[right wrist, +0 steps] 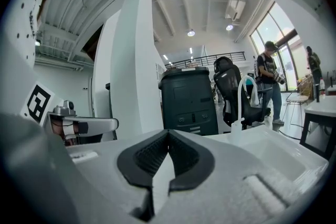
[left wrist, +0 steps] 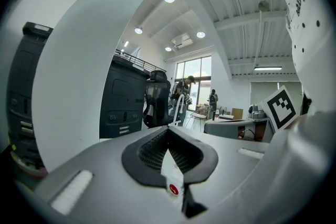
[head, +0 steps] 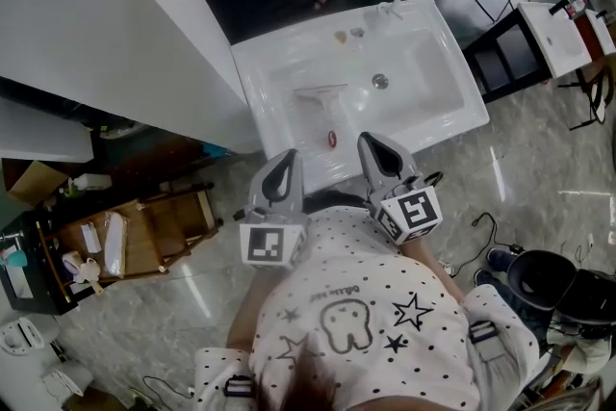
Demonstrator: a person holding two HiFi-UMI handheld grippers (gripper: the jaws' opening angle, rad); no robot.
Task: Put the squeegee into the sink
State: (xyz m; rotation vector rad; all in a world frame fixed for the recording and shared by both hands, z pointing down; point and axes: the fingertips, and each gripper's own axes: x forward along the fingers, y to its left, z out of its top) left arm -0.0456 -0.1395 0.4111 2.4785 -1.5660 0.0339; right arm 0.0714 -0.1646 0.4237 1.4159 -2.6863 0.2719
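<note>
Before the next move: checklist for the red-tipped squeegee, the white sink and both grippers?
1. ok: pale plastic squeegee with a red handle tip lies inside the white rectangular sink.
2. ok: left gripper jaws together, nothing between them.
3. ok: right gripper jaws together, nothing between them.
4. ok: both grippers sit at the sink's near rim, apart from the squeegee.
5. ok: round metal drain is uncovered, beside the squeegee.

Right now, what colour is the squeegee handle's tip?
Red; the rest of the squeegee is pale. Shows best in the head view.
</note>
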